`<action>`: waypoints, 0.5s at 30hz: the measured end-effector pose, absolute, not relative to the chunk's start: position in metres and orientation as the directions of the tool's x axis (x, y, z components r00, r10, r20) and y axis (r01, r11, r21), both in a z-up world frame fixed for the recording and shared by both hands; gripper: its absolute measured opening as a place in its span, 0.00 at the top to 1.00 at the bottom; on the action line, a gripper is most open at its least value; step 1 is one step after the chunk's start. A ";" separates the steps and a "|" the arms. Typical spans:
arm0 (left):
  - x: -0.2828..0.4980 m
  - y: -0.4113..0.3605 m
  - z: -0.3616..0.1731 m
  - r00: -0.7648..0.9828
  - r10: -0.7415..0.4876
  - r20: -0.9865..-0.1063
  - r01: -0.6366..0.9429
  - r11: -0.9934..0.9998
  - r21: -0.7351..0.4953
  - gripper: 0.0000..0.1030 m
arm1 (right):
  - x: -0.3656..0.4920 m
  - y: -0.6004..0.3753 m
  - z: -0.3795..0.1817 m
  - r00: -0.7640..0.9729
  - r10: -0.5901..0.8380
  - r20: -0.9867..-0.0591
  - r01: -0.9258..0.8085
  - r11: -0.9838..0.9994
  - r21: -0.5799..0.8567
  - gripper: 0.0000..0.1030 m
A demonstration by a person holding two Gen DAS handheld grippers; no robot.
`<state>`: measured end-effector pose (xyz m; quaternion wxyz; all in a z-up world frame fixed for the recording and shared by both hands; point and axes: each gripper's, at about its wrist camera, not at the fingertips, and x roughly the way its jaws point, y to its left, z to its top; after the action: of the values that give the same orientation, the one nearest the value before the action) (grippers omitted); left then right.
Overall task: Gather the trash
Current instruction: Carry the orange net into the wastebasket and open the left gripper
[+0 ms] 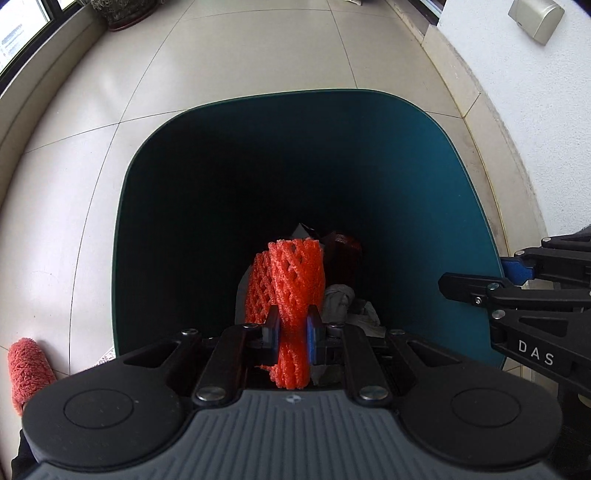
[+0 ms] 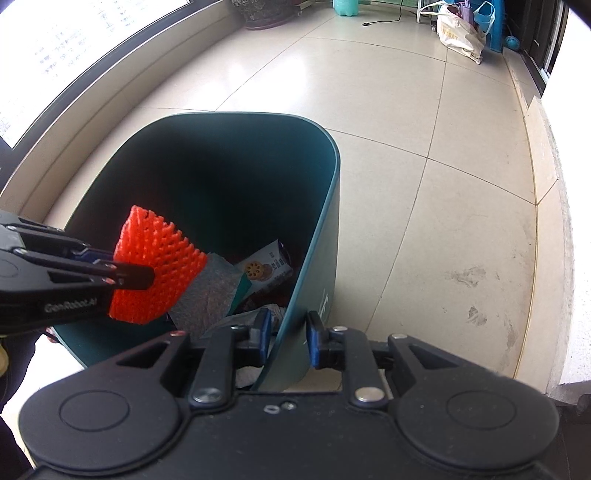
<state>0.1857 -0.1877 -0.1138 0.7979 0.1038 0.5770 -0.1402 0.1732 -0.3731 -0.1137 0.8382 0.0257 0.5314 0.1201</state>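
Observation:
A teal trash bin (image 1: 461, 184) stands on the tiled floor, its mouth below both grippers. My left gripper (image 1: 291, 328) is shut on an orange foam fruit net (image 1: 295, 273), which hangs over the bin's opening. In the right wrist view the same net (image 2: 159, 273) sticks out of the left gripper (image 2: 125, 266) above the bin (image 2: 321, 229). My right gripper (image 2: 288, 334) straddles the bin's near wall, one pad inside and one outside, pressed on it. Inside lie a snack packet (image 2: 266, 271), a grey sheet (image 2: 210, 291) and crumpled tissue (image 1: 338, 299).
A red fluffy roll (image 1: 27, 369) lies on the floor left of the bin. A plant pot (image 1: 122, 14) sits by the window at the far left. A white wall (image 1: 535, 110) runs along the right. Bags (image 2: 461, 33) stand at the far end.

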 end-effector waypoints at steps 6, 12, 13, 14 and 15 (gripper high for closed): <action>0.184 -0.189 -0.121 0.280 -0.122 -0.952 0.358 0.933 -0.014 0.75 | 0.173 -0.373 -0.114 0.406 0.230 -0.884 -0.174 0.970 0.172 0.81; 0.177 -0.182 -0.114 0.321 -0.167 -0.932 0.368 0.929 -0.040 0.31 | 0.173 -0.373 -0.114 0.404 0.231 -0.885 -0.174 0.969 0.174 0.81; 0.175 -0.181 -0.113 0.322 -0.173 -0.931 0.370 0.928 -0.044 0.31 | 0.173 -0.373 -0.114 0.403 0.232 -0.885 -0.173 0.969 0.175 0.81; 0.174 -0.178 -0.111 0.318 -0.179 -0.931 0.367 0.929 -0.053 0.31 | 0.173 -0.373 -0.114 0.401 0.232 -0.886 -0.173 0.969 0.175 0.80; 0.173 -0.176 -0.110 0.315 -0.188 -0.930 0.364 0.929 -0.065 0.31 | 0.173 -0.373 -0.113 0.400 0.232 -0.886 -0.173 0.969 0.176 0.80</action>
<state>0.1726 -0.1760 -0.1098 0.8070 0.0787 0.5597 -0.1712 0.1727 -0.3730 -0.1131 0.8363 0.0277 0.5340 0.1212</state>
